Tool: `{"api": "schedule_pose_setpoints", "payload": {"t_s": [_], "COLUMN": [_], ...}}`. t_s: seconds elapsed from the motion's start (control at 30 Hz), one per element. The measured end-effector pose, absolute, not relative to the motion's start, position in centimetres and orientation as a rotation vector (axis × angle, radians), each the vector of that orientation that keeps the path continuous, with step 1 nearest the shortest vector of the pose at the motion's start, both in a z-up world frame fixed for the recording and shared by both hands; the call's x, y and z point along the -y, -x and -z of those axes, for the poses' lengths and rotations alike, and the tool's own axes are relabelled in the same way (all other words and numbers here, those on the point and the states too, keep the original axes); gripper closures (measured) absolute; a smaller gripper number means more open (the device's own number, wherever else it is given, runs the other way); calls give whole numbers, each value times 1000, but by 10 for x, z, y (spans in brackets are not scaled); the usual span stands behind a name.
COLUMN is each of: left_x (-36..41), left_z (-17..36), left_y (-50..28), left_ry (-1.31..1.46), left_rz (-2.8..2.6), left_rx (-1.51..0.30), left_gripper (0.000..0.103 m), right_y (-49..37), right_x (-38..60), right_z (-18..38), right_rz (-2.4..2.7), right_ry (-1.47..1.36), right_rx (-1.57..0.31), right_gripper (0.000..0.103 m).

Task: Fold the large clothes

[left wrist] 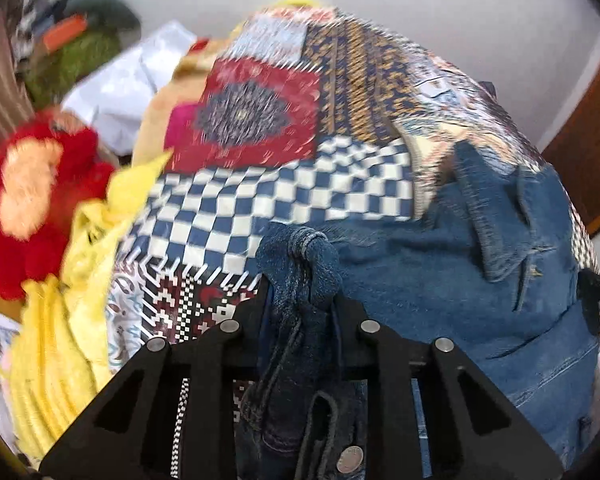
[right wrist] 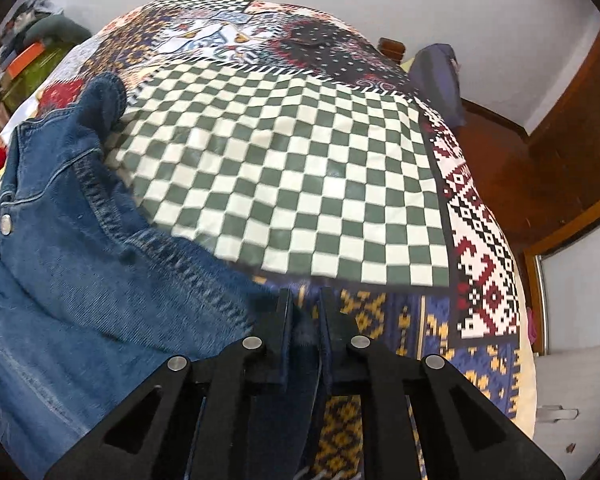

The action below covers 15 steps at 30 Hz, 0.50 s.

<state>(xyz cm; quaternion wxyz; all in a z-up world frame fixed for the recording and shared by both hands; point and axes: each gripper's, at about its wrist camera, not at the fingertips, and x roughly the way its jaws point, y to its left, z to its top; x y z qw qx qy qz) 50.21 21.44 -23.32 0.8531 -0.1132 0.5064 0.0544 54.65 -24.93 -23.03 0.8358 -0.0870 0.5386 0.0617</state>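
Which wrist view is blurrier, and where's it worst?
Left wrist view: heavy motion smear on the patchwork bedspread and red plush toy; denim jacket in the left gripper is sharper. Right wrist view: mostly crisp, mild softness; fisheye bulge in both.

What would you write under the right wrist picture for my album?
Right gripper with jaws shut on a blue denim jacket, lying on a patchwork bedspread.

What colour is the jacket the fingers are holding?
Blue denim jacket, clearest in the right wrist view.
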Motion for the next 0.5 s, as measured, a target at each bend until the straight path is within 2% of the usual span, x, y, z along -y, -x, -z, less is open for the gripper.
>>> {"api": "schedule_pose_setpoints", "payload": {"t_s": [0.1, 0.2, 0.3, 0.43, 0.5], "left_x": [-224, -217, -211, -204, -203], "left_z": [260, 273, 282, 288, 285], "left_y": [-503, -504, -508, -512, -508], "left_ry": [248, 159, 139, 90, 61], "left_rz": [-106, -132, -161, -196, -210], "left_rx": [-1113, -1123, -1145, -1150, -1147], "left_gripper": [75, 66, 59, 56, 50], "right_y": [-552, -553, -547, -538, -534], "right_x": [248, 245, 231, 213, 210], "right_z": [237, 245, 249, 250, 243], "right_rz": [-98, -82, -43, 13, 35], "right_ry": [204, 241, 379, 563, 587], "right_rx": [-1129, -1124, -1082, -1060, -1053], "right_gripper": [93, 93, 93, 93, 93]}}
